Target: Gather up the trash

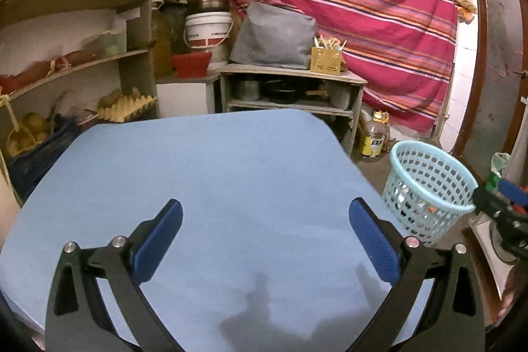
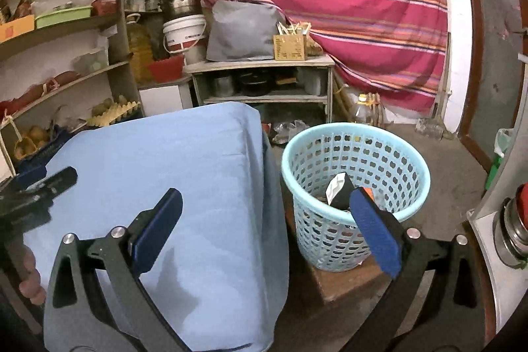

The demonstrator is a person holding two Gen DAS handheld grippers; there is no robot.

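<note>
Blue cloth covers the surface, and no trash shows on it in either view. What trash can be seen already lies in the pale blue basket: a black and white packet and some small scraps at the bottom.

The basket stands on a brown block on the floor, just beside the right edge of the surface. The right gripper is the nearer one; its jaws are spread wide and hold nothing, one over the right edge of the cloth and the other in front of the basket rim. The left gripper hangs over the middle of the surface, its jaws also wide apart and empty, with the basket off to its right.

I judge that the next piece, if any is left, must be looked for outside these views. Shelves and a low cabinet stand behind the far edge, well apart from both grippers.
</note>
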